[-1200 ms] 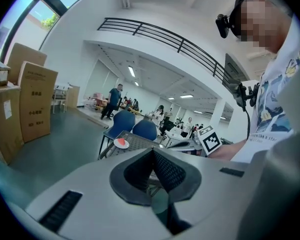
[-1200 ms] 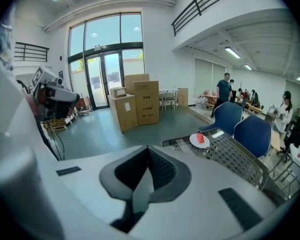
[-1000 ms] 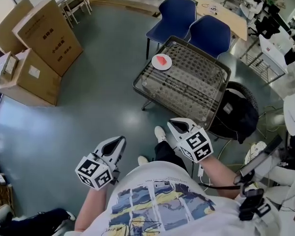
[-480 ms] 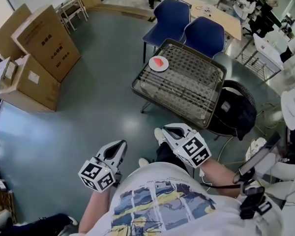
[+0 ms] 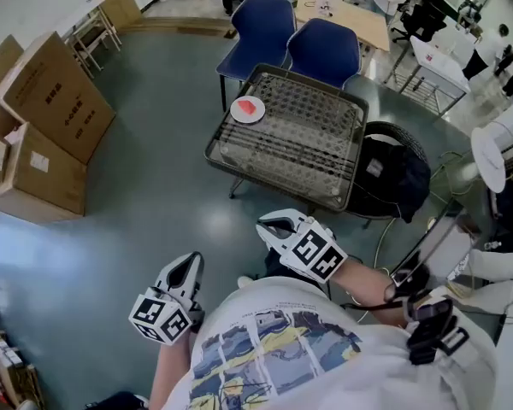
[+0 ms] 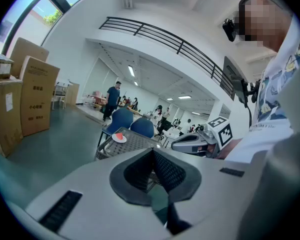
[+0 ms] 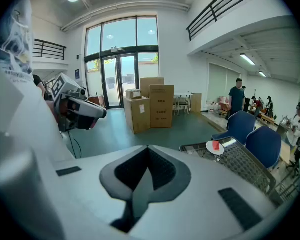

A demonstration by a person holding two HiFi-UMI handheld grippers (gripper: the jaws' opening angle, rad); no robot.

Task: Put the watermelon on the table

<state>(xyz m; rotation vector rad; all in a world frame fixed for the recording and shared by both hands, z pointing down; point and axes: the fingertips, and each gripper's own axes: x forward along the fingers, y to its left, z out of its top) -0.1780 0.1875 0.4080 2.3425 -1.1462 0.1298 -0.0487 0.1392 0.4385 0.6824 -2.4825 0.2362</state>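
Note:
A red watermelon slice (image 5: 249,107) lies on a small white plate (image 5: 239,114) at the far left corner of the wire-mesh table (image 5: 312,139). Both grippers hang near the person's body, well short of the table. My left gripper (image 5: 191,263) is shut and holds nothing. My right gripper (image 5: 269,226) is also shut and empty, pointing toward the table's near edge. In the left gripper view the slice (image 6: 120,135) shows far ahead beyond the closed jaws. From the right gripper view the slice (image 7: 216,145) sits on the table (image 7: 242,166) off to the right.
Two blue chairs (image 5: 261,24) (image 5: 325,51) stand behind the table. A black bag (image 5: 392,178) rests on a round seat at the table's right. Cardboard boxes (image 5: 47,96) are stacked at the left. People move about at the room's far end.
The head view has swung, so the table and plate sit further left in it. My right gripper has shifted a little left and forward. The left gripper has barely moved.

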